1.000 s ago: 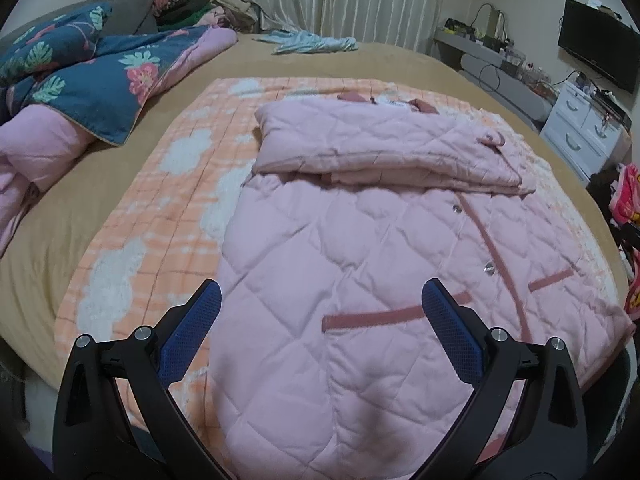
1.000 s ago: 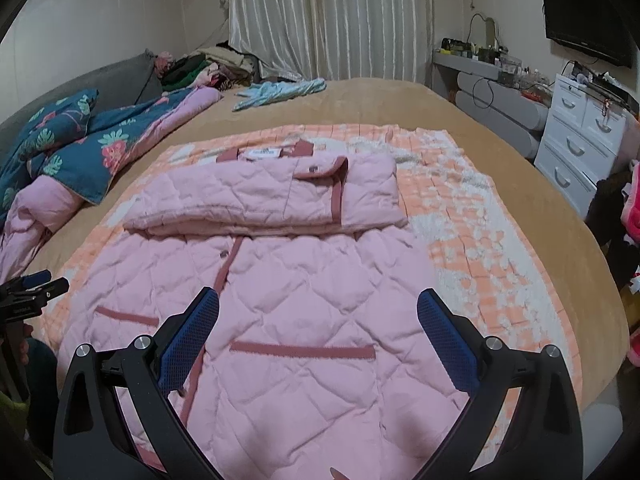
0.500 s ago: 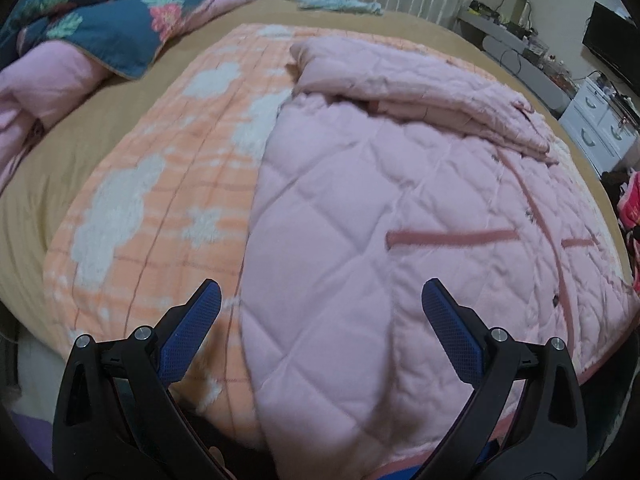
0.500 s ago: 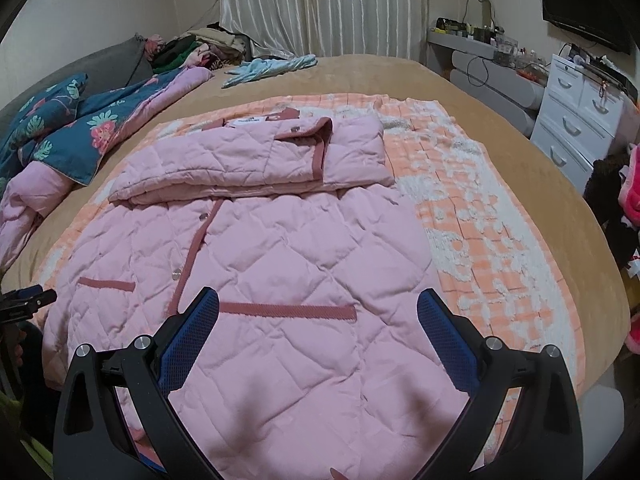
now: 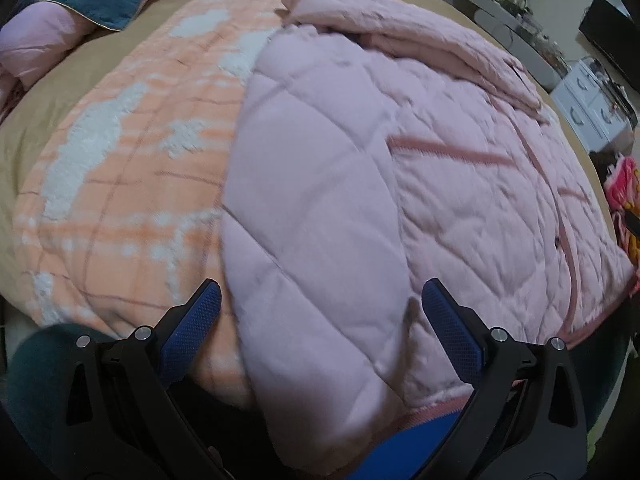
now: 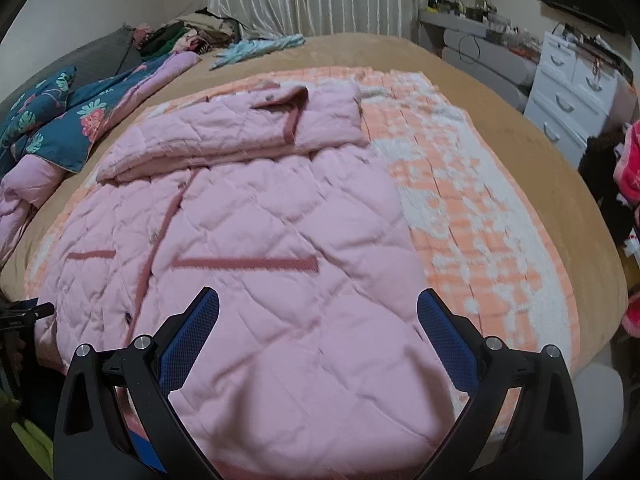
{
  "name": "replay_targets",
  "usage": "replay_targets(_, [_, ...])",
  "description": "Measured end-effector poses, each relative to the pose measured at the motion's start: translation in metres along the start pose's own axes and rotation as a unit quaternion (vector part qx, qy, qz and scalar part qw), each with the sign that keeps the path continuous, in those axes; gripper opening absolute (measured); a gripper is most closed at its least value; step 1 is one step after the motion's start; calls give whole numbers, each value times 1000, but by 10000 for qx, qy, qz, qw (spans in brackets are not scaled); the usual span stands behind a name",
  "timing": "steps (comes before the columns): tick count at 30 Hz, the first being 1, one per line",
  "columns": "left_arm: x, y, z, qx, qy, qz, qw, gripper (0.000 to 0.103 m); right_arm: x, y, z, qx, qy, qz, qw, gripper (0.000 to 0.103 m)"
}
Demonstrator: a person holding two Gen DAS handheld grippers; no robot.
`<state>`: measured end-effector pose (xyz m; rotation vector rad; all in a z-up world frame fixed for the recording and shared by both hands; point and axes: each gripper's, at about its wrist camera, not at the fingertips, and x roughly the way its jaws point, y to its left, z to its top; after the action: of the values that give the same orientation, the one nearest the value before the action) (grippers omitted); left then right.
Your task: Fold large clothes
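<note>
A pink quilted coat [image 5: 360, 168] [image 6: 256, 248] with darker pink trim lies flat on an orange-and-white checked blanket [image 5: 120, 152] [image 6: 472, 208], its sleeves folded across the chest. My left gripper [image 5: 320, 308] is open, low over the coat's bottom left corner at the bed's near edge, nothing between its blue pads. My right gripper [image 6: 318, 312] is also open, hovering over the coat's lower right hem area. The left gripper's tip shows at the far left edge of the right wrist view. The hem itself hangs over the bed edge, partly hidden.
A blue floral duvet [image 6: 60, 120] and pink bedding lie at the bed's left side. A pale blue garment [image 6: 260, 46] lies at the far end near the curtains. A white drawer unit [image 6: 572, 92] and a shelf stand to the right of the tan bed [image 6: 520, 152].
Both grippers have moved down and closer to the coat's bottom hem; the left one dropped furthest, toward the lower left corner. Both stayed open. The coat has not moved.
</note>
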<state>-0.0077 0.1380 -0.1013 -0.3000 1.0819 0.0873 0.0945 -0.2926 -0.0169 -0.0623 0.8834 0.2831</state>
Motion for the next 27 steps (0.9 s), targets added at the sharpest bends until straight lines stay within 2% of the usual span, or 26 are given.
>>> replay_targets(5, [10, -11, -7, 166, 168, 10, 9997, 94, -2, -20, -18, 39, 371, -101, 9993, 99])
replay_targets(12, [14, -11, -10, 124, 249, 72, 9996, 94, 4, -44, -39, 235, 966, -84, 9950, 99])
replay_targets(20, [12, -13, -16, 131, 317, 95, 9994, 94, 18, -51, -52, 473, 1456, 380, 9875, 96])
replay_targets(21, [11, -13, -18, 152, 342, 105, 9992, 94, 18, -52, -53, 518, 1475, 460, 9866, 89])
replay_targets(23, [10, -13, -21, 168, 349, 103, 9992, 94, 17, -53, -55, 677, 1501, 880, 9824, 69])
replay_targets(26, [10, -13, -23, 204, 381, 110, 9990, 94, 6, -46, -53, 532, 1251, 960, 9860, 50])
replay_targets(27, [11, -12, -23, 207, 395, 100, 9990, 94, 1, -46, -51, 548, 1104, 1044, 9869, 41])
